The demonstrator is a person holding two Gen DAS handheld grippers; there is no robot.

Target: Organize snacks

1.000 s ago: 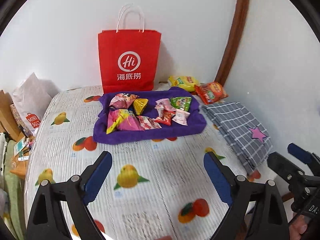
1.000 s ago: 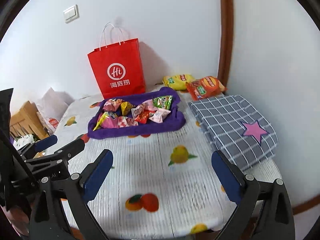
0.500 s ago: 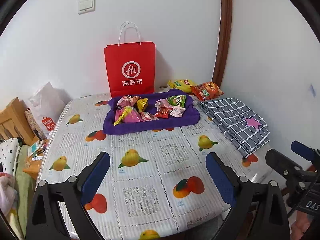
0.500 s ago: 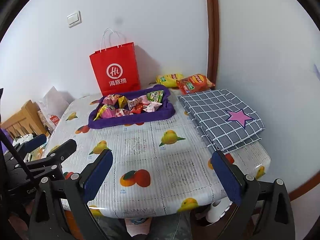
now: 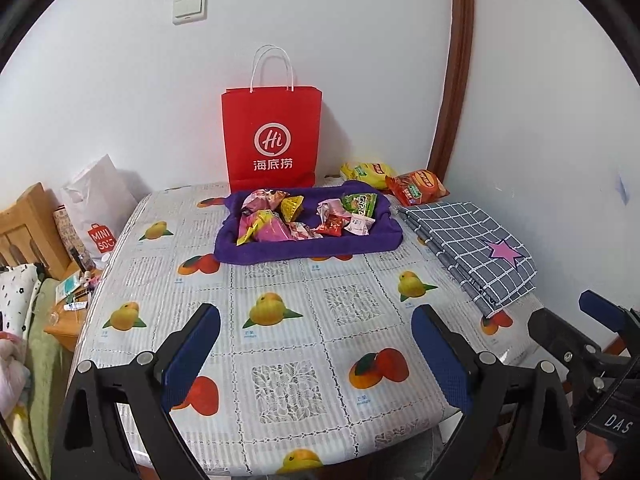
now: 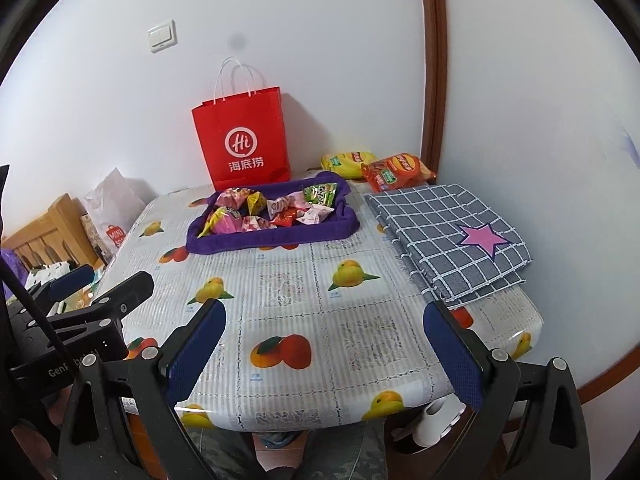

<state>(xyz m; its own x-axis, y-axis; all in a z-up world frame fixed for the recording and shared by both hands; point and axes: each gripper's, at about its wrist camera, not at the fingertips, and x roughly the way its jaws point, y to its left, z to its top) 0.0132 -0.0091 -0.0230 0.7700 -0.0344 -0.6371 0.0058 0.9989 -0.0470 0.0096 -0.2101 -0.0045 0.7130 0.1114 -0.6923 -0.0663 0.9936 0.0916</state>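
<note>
So both claws just pulled way back from the table. A sec ago the purple tray filled much more of each view; now the whole table top shows, near edge incl. Nothing on the table moved afaict, same snack pile, same bags. My read: either a reset before the first grab or it's wrapping up, can't say which, bc nothing's in either claw.

Left claw [image 5: 316, 344] is spread wide, empty, hanging over the near edge of the table [image 5: 288, 364]. Right claw [image 6: 324, 344] same deal, wide and empty, near edge too.

Where the stuff is: small wrapped snacks [image 5: 308, 216] piled in the purple tray [image 5: 304, 250] toward the far edge, mid table. Yellow chip bag [image 5: 366, 172] and red chip bag [image 5: 418, 186] sit outside the tray in the far right corner, just behind it. Red paper bag [image 5: 272, 140] stands upright at the far edge against the wall. Folded checked cloth [image 5: 472, 248] runs along the right edge.

View diffs: right cam shows a trousered leg under the table + something white by the near right corner, left cam doesn't. Left cam gets more of the bedside clutter and the white MINISO bag [image 5: 98, 204] off the left edge. Each cam also catches the other claw at its side.
</note>
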